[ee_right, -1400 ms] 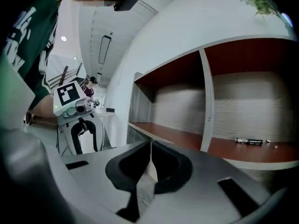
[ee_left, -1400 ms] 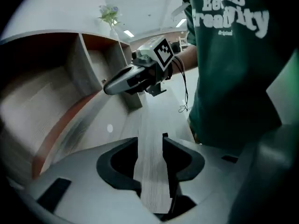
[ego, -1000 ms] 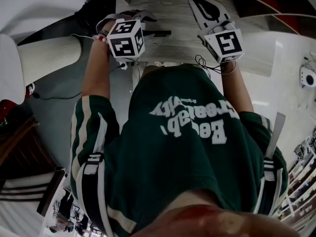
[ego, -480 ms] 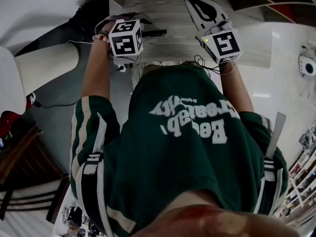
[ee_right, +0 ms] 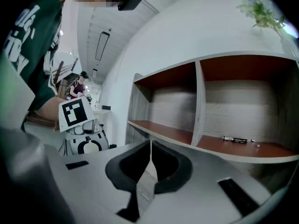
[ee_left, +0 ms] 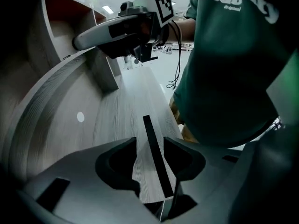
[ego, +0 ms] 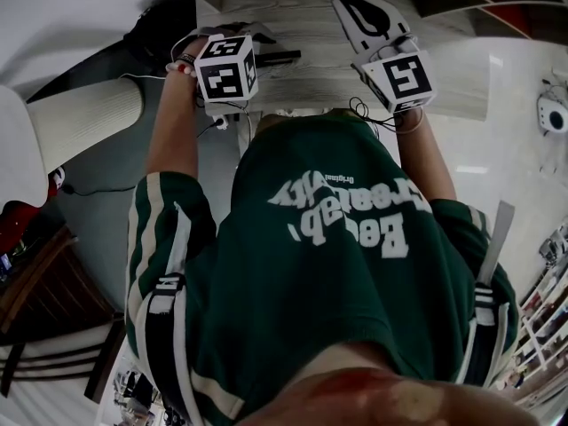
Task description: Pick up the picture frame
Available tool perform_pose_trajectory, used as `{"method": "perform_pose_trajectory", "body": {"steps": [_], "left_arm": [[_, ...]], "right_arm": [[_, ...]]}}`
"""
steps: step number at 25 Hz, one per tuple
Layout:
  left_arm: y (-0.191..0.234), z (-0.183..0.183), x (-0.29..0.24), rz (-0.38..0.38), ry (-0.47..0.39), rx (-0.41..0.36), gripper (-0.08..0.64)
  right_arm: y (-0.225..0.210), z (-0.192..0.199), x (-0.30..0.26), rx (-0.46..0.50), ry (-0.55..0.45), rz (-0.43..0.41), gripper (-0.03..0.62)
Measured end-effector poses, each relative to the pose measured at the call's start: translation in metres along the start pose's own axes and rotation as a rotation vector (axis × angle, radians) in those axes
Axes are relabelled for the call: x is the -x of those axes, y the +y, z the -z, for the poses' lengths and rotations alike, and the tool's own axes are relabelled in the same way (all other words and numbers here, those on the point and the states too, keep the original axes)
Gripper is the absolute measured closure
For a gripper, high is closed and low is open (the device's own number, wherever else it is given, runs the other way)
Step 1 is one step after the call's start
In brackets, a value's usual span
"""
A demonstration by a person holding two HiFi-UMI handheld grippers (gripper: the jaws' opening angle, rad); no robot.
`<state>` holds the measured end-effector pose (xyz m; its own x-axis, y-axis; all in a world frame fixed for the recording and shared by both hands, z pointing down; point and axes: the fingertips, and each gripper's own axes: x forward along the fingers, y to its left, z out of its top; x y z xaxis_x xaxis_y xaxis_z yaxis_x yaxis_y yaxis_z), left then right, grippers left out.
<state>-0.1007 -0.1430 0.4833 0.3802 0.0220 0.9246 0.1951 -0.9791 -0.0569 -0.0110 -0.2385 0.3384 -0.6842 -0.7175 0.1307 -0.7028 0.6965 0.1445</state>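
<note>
Looking along the left gripper (ee_left: 150, 141) from its own camera, one sees the picture frame (ee_left: 157, 156) only as a narrow dark strip lying on the pale grey wood-grain tabletop (ee_left: 112, 111). The strip runs lengthways through the gap between the two jaws. Its far end reaches past their tips and its near end sits close by the jaw on the picture's right; whether that pad touches it cannot be told. The jaws stand wide apart and have just been opening — neither pad presses on the frame, which rests on the table.

The right gripper (ee_right: 150, 146) has its jaws closed tip to tip with nothing between them. It is held apart from the frame, pointing nearly level toward a shelf unit (ee_right: 197, 104).

The head view looks steeply down past a dark green shirt (ego: 337, 264) and shows both grippers side by side over the tabletop, with the dark strip reaching out from the left one toward the right.

Only the right gripper view shows the shelf's red-brown boards, a small dark pen-like object (ee_right: 237, 140) on one of them, a green plant (ee_right: 261, 9) above, and the left gripper's marker cube (ee_right: 74, 112). Only the left gripper view shows the right gripper from the side, raised above the table — and a small white dot (ee_left: 80, 117) on the wood.
</note>
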Motion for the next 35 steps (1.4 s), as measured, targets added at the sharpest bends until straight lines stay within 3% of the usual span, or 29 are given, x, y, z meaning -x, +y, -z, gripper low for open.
{"method": "perform_pose_trajectory", "body": {"steps": [7,16,17,19,20,29,35], "left_arm": [[-0.013,0.010,-0.015,0.056,0.028,0.034,0.368],[-0.027,0.034,-0.052,0.163,0.196,-0.007,0.370],[-0.025,0.039,-0.057,0.160,0.226,-0.013,0.381],[-0.017,0.050,-0.067,0.123,0.295,-0.025,0.498],[-0.013,0.054,-0.071,0.107,0.319,-0.018,0.509],[-0.011,0.056,-0.073,0.117,0.325,0.039,0.528],[-0.015,0.053,-0.074,0.077,0.354,0.009,0.528]], "right_arm": [[0.004,-0.001,-0.004,0.008,0.003,-0.015,0.558],[0.007,0.005,-0.001,0.003,0.017,-0.014,0.558],[0.007,0.005,-0.001,0.003,0.016,-0.012,0.558],[0.006,0.005,0.000,0.005,0.014,-0.010,0.558],[0.006,0.006,0.000,0.004,0.014,-0.009,0.558],[0.003,0.008,0.001,0.003,0.021,0.001,0.558],[0.003,0.010,0.006,-0.008,0.022,0.007,0.558]]}}
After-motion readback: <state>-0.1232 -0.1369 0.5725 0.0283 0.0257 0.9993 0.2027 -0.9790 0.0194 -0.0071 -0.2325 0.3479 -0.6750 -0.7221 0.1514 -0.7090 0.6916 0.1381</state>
